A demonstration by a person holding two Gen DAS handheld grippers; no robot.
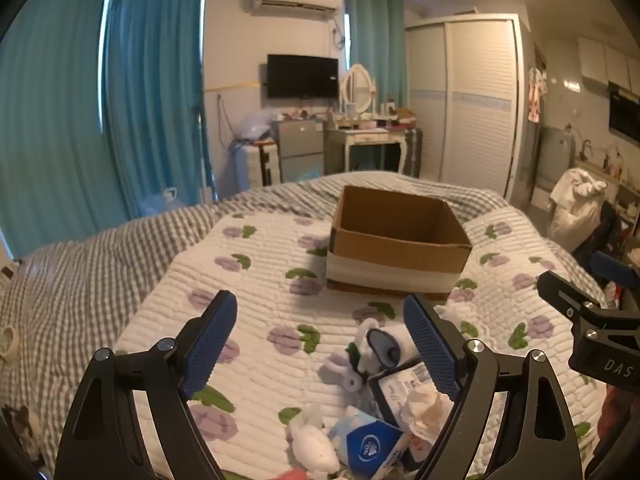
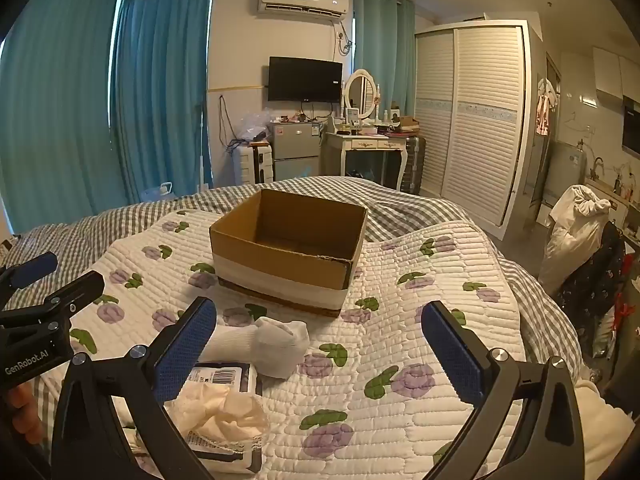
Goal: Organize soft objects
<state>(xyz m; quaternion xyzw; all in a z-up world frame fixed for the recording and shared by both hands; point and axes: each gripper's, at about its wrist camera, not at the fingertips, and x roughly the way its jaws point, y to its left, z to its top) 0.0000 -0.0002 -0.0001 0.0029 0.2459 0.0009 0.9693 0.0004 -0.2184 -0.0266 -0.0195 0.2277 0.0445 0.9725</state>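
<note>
— Both tongs gape wide, pinching nothing: left tongs (image 1: 324, 348), right tongs (image 2: 318, 350), hovering over the quilt (image 2: 400, 320).
— What does only the left view show?
— At lower centre, a white plush toy (image 1: 314, 446) and a blue tissue pack (image 1: 368, 446), near the barcoded packet (image 1: 400, 386).
— And the right view?
— White socks (image 2: 276, 342) lying plainly before the open cardboard box (image 2: 286, 256), a crumpled cloth (image 2: 222, 414) nearer.
</note>
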